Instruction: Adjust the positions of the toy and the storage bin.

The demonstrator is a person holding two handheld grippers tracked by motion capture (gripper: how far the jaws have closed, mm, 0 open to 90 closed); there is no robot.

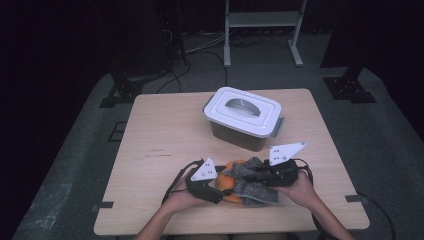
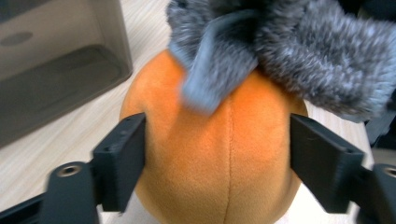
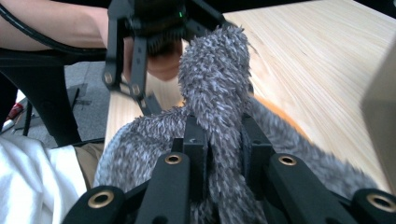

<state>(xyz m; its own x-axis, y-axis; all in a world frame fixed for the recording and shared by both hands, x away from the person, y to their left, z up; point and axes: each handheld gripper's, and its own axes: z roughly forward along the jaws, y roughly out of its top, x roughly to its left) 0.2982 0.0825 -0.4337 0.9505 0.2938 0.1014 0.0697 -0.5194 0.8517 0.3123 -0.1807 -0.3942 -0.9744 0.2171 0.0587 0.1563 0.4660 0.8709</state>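
lidded box (image 1: pixel 244 117) behind plush toy (image 1: pixel 245 182)

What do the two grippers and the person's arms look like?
Both the left gripper and the right gripper are black, with flat rectangular jaws on linked arms with brass-coloured rivets. Each carries a pale grey three-cornered plate with small dark dots on top and trails a black cable. The forearms are bare, with no sleeves visible.

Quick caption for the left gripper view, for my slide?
Left gripper jaws flank the orange plush ball, grey furry cloth draped over its top.
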